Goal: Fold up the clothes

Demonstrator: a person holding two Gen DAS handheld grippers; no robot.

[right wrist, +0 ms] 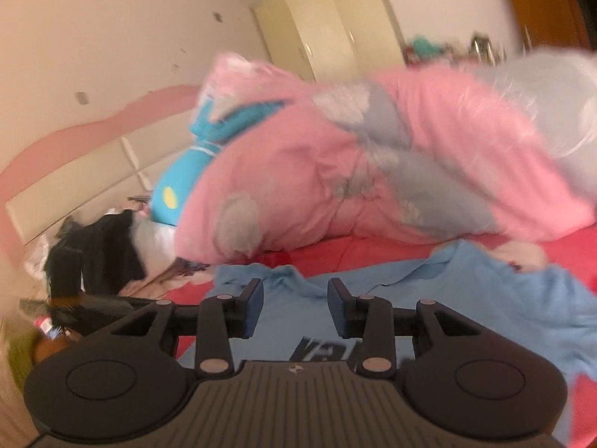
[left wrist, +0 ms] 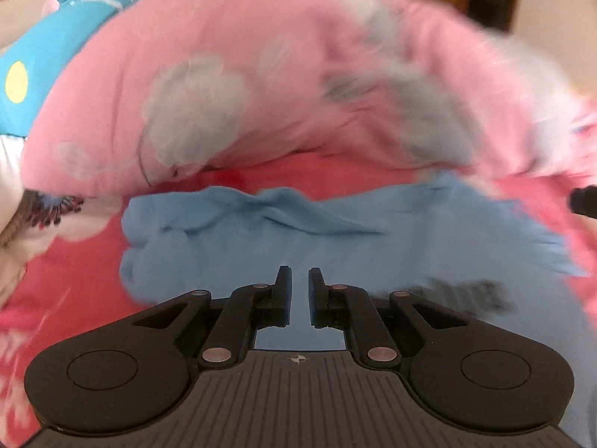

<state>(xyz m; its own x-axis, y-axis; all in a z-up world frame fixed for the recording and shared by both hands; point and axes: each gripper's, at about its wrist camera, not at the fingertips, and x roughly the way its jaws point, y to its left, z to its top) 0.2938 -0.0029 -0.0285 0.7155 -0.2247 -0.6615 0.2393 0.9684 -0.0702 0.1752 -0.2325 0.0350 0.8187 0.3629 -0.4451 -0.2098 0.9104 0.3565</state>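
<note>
A light blue T-shirt (left wrist: 268,235) with dark lettering lies spread on a red bed sheet (left wrist: 71,280). In the left wrist view my left gripper (left wrist: 299,280) hovers over the shirt's middle, its fingers a narrow gap apart with nothing between them. In the right wrist view the same blue T-shirt (right wrist: 466,298) fills the lower right, its print partly hidden behind the gripper body. My right gripper (right wrist: 295,295) stands open above the shirt near its collar, empty. A black tip of the other gripper (left wrist: 584,203) shows at the right edge of the left wrist view.
A bulky pink quilt (left wrist: 261,86) with grey-white patches is piled right behind the shirt (right wrist: 373,171). A turquoise cushion (right wrist: 175,190) and dark clothes (right wrist: 93,254) lie at the left. A cream wardrobe (right wrist: 328,18) and a headboard (right wrist: 93,171) stand against the walls.
</note>
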